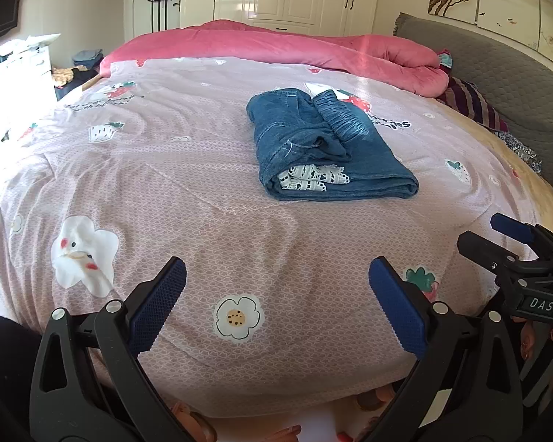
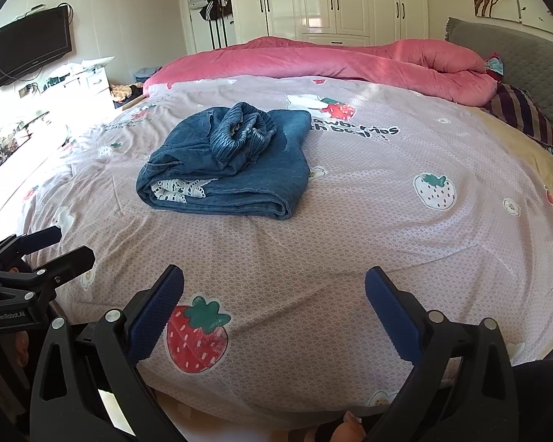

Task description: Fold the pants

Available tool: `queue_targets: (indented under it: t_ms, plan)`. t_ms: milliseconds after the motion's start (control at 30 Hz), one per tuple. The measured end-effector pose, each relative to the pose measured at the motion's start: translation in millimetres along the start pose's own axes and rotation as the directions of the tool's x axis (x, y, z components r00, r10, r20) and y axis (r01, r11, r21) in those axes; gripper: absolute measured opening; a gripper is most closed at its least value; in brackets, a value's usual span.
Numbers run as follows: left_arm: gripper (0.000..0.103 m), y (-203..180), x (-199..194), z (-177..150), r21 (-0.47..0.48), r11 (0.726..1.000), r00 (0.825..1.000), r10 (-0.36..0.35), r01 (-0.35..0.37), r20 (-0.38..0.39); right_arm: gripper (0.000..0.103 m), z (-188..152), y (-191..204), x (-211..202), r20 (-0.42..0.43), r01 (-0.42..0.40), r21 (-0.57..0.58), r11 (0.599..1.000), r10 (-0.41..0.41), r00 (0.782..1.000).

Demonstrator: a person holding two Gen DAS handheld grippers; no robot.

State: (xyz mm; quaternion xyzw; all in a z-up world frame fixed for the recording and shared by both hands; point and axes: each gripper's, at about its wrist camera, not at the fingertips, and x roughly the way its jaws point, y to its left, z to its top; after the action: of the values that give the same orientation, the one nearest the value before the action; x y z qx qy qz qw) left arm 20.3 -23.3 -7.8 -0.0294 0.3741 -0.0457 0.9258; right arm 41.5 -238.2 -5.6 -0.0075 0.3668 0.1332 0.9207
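Observation:
A pair of blue denim pants (image 1: 324, 147) (image 2: 232, 158) lies folded into a compact bundle in the middle of the bed, elastic waistband on top, white lace trim showing at the near fold. My left gripper (image 1: 276, 298) is open near the bed's front edge, well short of the pants, with nothing between its blue pads. My right gripper (image 2: 274, 305) is likewise open and empty over the front edge. Each gripper shows in the other's view: the right gripper (image 1: 497, 235) at the right border, the left gripper (image 2: 55, 246) at the left border.
The bed carries a pink strawberry-print sheet (image 1: 166, 184) (image 2: 387, 221). A rolled pink quilt (image 1: 276, 44) (image 2: 350, 59) lies along the far side, a striped pillow (image 2: 523, 114) and grey headboard (image 1: 497, 66) at the right. A wall television (image 2: 31, 49) and white wardrobes (image 2: 335, 0) stand behind.

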Motion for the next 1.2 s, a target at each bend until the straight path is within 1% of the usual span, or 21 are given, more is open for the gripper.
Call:
queue_targets:
  t_ms: [1067,1200]
  plan:
    - [0.093,0.8,4.5,-0.4,0.003,1.0,0.999,0.027,-0.027,-0.016,0.098,-2.1,1.0,3.3,-0.011,0.008,-0.011,1.0,-0.008,1.0]
    - [0.093,0.5,6.4,-0.4,0.002,1.0,0.999,0.019,-0.019,-0.026,0.098,-1.9,1.3,3.0,-0.011,0.01,-0.01,1.0,-0.01,1.0]
